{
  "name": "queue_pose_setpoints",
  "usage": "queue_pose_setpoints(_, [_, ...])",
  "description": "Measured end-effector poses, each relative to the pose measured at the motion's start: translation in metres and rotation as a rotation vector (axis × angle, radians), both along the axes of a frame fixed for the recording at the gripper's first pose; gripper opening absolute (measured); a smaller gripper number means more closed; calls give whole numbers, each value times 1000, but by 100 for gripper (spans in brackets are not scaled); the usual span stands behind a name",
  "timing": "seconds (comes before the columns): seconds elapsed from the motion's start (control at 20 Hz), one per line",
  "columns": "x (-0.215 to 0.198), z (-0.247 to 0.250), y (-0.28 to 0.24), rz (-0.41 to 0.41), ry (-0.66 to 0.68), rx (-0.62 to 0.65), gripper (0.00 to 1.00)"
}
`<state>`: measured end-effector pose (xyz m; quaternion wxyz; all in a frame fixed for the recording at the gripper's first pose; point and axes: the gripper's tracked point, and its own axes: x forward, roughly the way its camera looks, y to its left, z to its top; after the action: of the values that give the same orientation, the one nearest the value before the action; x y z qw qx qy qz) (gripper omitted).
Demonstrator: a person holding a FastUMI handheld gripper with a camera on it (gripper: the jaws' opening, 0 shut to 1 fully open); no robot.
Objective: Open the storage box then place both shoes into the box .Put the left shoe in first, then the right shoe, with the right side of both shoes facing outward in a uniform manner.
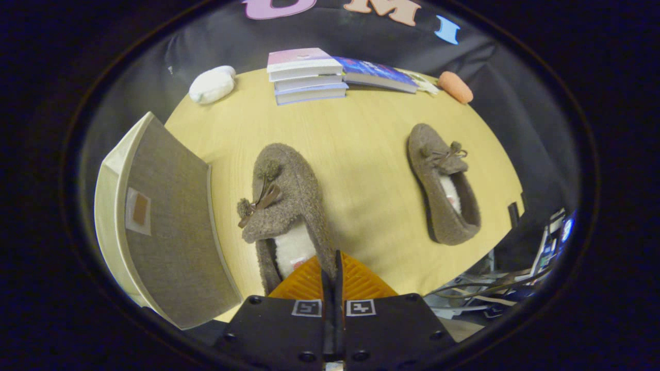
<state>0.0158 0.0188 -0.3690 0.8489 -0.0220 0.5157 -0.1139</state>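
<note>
We have the gripper [332, 265] pinched narrow on the side wall of the near shoe [286, 206], its two orange fingers [309, 281] nearly together with the fuzzy collar caught between them. This shoe hangs tilted, toe pointing toward the far edge of the table [361, 129], just beside the storage box [165, 221], which stands at the table's left edge with its grey lid panel facing us. The other shoe [443, 185] lies flat near the right edge, well apart from the first.

We judge the hold thin: only a strip of soft plush is clamped, so the shoe may swing, twist or slip out as we carry it, and its right side might then not face outward. We cannot tell whether the box is properly open; if the panel blocks the mouth, the toe could catch on it and shove the light box toward the edge. We also cannot confirm which shoe is the left.
</note>
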Motion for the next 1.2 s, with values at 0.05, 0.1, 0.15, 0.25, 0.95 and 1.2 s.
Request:
queue_pose_setpoints(0.05, [-3,10,-1,0,-10,-22,4])
queue_pose_setpoints(0.1, [-5,20,-2,0,-22,-39,4])
queue_pose_setpoints(0.15, [-7,31,-1,0,-38,-51,4])
queue_pose_setpoints(0.25, [-11,53,2,-4,-66,-73,4])
queue_pose_setpoints(0.95, [-20,202,121,90,-267,-34,3])
queue_pose_setpoints(1.2, [-23,204,178,174,-268,11,4])
